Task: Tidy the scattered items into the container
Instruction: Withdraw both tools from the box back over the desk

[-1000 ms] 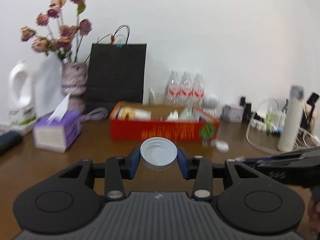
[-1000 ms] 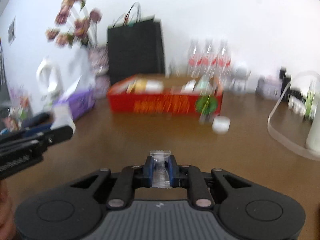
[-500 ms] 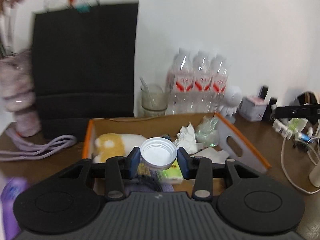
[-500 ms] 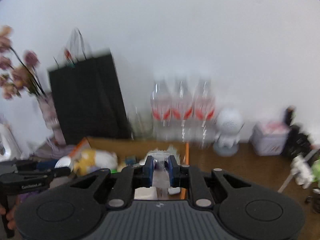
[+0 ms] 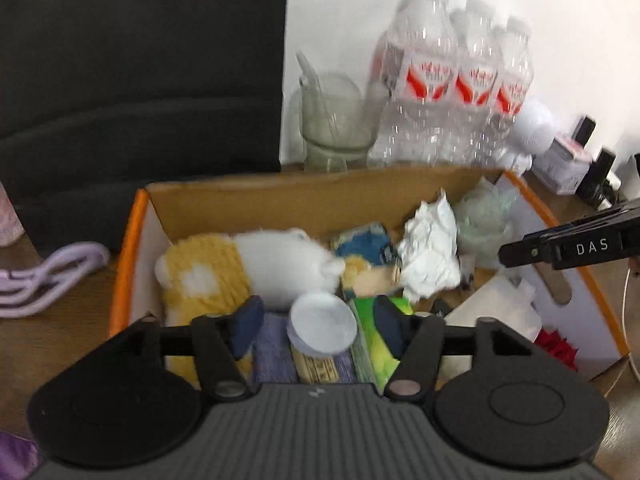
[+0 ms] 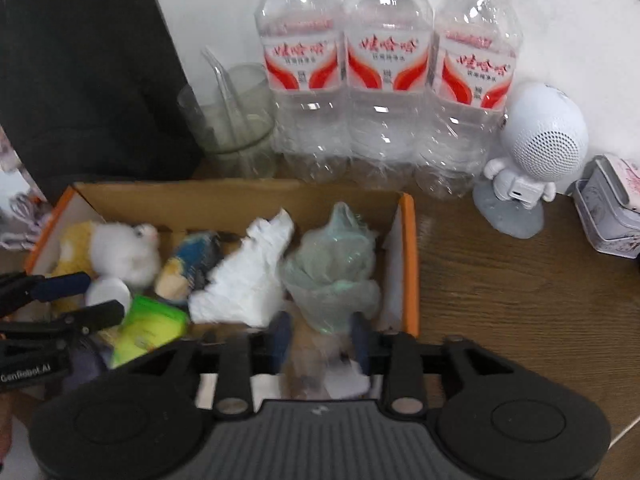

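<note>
Both grippers hang over the open cardboard box (image 5: pixel 280 200), orange along its rim, standing on the brown table (image 6: pixel 520 288). Left gripper (image 5: pixel 320 326): fingers spread wide, blue pads well apart. The white cap (image 5: pixel 323 329) sits between them but clear of both pads, gaps showing on either side; whether it is falling or resting on the things below cannot be told. Under it lie a purple packet (image 5: pixel 272 352) and a green packet (image 5: pixel 372 344). In the right wrist view the same cap (image 6: pixel 108 292) shows between the left gripper's two dark fingers, beside the green packet. Right gripper (image 6: pixel 320 338): fingers also apart, at a medium width. Between them a clear wrapper (image 6: pixel 320 364), badly blurred, lies low in the box's right end; contact with either pad cannot be made out. Box contents, left to right: a yellow-and-white plush toy (image 5: pixel 240 264), a blue-and-yellow small toy (image 5: pixel 368 264), crumpled white tissue (image 5: pixel 430 256), a bunched pale green plastic bag (image 6: pixel 332 272). Behind the box: a glass with a straw (image 6: pixel 236 120), three water bottles (image 6: pixel 388 76) with red labels, a black bag (image 5: pixel 140 60). Right of the box: a white astronaut-shaped speaker (image 6: pixel 532 152) and a small tin (image 6: pixel 612 208).
</note>
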The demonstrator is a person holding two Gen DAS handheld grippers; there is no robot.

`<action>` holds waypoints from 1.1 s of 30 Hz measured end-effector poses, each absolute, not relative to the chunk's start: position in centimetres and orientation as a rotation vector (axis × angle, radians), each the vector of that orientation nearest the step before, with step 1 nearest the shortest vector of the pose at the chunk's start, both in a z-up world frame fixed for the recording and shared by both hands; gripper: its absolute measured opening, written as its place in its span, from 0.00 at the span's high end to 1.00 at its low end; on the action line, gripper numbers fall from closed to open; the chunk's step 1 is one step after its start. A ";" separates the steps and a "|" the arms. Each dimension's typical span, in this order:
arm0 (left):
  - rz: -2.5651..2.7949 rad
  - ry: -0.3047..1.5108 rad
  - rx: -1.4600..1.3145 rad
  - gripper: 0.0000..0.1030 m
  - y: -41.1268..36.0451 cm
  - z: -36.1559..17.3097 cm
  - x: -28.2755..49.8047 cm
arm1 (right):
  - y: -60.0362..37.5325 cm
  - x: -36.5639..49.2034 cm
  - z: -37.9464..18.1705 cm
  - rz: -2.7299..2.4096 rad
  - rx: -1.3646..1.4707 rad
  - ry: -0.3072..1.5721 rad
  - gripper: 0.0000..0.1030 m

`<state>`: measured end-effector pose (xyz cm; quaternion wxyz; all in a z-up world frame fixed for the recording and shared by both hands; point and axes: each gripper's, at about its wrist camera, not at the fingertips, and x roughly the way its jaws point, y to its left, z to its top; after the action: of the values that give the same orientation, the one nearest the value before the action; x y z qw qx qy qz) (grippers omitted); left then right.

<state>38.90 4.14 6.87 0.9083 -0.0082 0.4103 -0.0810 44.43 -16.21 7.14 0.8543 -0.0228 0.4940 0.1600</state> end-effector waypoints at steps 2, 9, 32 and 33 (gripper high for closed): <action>-0.144 0.830 -0.014 0.32 4.5 8.2 38.6 | -16.5 44.1 8.3 0.334 -0.044 1.024 0.59; -0.060 0.975 -0.056 0.18 5.4 11.1 37.3 | -17.2 41.8 11.4 0.337 0.012 1.093 0.38; 0.097 0.267 0.045 0.00 1.4 14.6 12.3 | -20.4 19.0 14.7 0.337 -0.013 0.475 0.12; 0.103 0.283 0.055 0.00 1.2 13.7 10.5 | -20.8 17.1 14.0 0.324 -0.006 0.478 0.12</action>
<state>10.55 1.19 13.75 0.9883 0.0272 0.1409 0.0511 17.10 -20.76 14.00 0.9586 -0.0031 0.2357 0.1596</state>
